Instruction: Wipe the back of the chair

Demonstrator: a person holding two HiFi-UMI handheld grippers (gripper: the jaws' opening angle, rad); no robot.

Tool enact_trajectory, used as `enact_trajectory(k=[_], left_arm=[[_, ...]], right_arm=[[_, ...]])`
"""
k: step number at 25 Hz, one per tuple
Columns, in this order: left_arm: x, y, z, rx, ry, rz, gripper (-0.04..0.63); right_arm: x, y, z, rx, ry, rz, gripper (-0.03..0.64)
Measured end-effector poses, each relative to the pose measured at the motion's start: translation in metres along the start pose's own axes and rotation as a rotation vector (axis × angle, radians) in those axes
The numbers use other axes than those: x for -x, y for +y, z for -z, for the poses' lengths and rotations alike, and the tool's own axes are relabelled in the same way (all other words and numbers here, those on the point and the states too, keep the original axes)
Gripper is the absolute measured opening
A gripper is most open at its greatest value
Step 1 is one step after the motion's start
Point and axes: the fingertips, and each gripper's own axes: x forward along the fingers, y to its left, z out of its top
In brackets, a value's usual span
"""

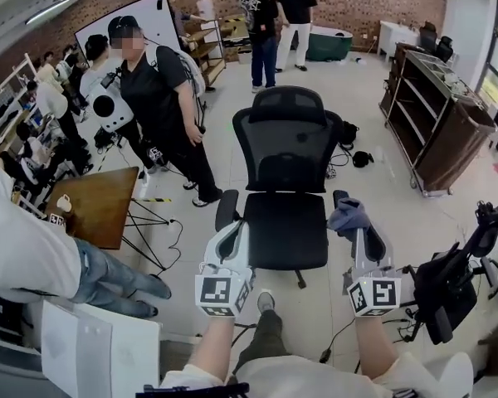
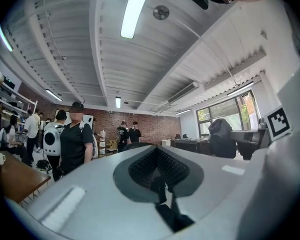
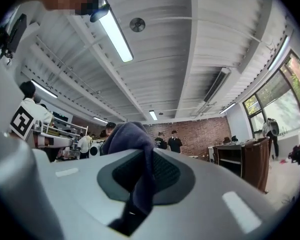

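Left gripper: jaws together, nothing between them; its own view shows the ribbed pads meeting over open air. Held upright at the near left corner of the chair seat, just beside one armrest.

Right gripper: jaws clamped on a dark blue-grey cloth. In the right gripper view the cloth bunches above the jaw tips and a fold hangs down between the pads. This gripper stands at the near right corner of the seat, beside the other armrest.

Office chair: black, mesh backrest, upright on the pale floor, seat turned toward the wearer. The backrest is on the far side of the seat. The cloth is apart from it, with no contact, and neither gripper touches the backrest.

Marker cubes and sit at the near ends of the two grippers.

Surroundings: a person in black with a white backpack stands left of the chair. A wooden table lies further left, with a white cup at its edge. Two people stand by the brick wall at the back. A brown shelf cart is at the right.
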Motion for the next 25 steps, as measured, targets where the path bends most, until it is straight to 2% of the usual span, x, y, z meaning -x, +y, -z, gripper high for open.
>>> enact_trajectory(k=[4, 7, 11, 17, 25], left_arm=[[0.069, -0.037, -0.022, 0.024, 0.014, -0.009, 0.057], [0.116, -0.052, -0.048, 0.021, 0.006, -0.025, 0.057], [0.159, -0.072, -0.064, 0.005, 0.001, -0.013, 0.057], [0.196, -0.076, -0.083, 0.0, -0.006, 0.012, 0.057], [0.217, -0.077, -0.086, 0.023, 0.006, 0.028, 0.057]], right_arm=[[0.067, 0.013, -0.028, -0.032, 0.013, -0.016, 0.043], [0.109, 0.028, -0.05, -0.043, 0.013, -0.036, 0.043], [0.15, 0.044, -0.072, -0.057, 0.005, -0.052, 0.044], [0.177, 0.077, -0.083, -0.084, 0.008, -0.055, 0.041], [0.195, 0.096, -0.083, -0.116, 0.032, -0.033, 0.041]])
